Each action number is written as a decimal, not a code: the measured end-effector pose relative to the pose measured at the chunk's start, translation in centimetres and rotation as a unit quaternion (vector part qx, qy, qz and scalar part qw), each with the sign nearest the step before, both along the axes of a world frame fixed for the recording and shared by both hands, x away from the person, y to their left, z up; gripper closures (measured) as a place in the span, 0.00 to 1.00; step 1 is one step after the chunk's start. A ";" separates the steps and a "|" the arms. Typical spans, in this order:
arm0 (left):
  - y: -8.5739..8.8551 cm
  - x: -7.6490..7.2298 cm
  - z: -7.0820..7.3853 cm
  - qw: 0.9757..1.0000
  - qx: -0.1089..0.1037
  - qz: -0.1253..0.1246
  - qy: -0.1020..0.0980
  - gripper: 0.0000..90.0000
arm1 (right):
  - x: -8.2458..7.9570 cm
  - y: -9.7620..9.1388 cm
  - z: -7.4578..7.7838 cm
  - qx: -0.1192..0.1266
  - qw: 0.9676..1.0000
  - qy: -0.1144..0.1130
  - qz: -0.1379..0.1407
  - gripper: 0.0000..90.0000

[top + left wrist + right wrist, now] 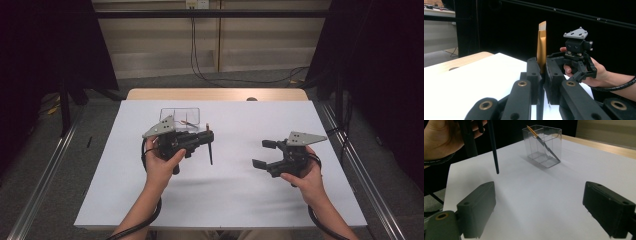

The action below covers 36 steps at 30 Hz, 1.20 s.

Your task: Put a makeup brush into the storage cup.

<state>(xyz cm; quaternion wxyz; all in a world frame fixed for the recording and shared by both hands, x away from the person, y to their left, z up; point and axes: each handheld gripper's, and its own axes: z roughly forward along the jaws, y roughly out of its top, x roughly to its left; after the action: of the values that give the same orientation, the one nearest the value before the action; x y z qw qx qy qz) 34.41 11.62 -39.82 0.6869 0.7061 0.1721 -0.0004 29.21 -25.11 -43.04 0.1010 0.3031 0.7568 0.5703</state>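
Black-handled brush with gold ferrule sits clamped in left hand-held gripper; right hand-held gripper gapes wide, nothing between, over white tabletop; clear holder beyond.

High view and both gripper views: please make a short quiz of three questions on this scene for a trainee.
1. True or false: the right gripper is shut on something.
2. What does the left gripper clamp? A) a brush B) a spoon C) a cup
3. Fill in: the second brush leans inside a clear ____ on the table.

Key: 1 false, its jaws stand open and empty. 2 A. 3 container.
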 end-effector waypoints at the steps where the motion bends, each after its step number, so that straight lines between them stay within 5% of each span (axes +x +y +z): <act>1: 0.0 0.0 0.0 1.000 0.001 0.000 0.000 0.93 | -0.1 -0.2 0.0 0.000 1.000 0.001 -0.001 0.12; 36: 0.9 0.3 0.6 1.000 0.002 0.010 -0.007 0.93 | -2.2 -5.7 0.1 -0.012 0.998 -0.004 -0.059 0.10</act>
<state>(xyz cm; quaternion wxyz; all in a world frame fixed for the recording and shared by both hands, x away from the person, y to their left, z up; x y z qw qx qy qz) 34.71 12.50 -39.18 0.6866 0.7057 0.1745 0.0113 27.01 -30.83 -42.96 0.1407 0.3438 0.7440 0.5554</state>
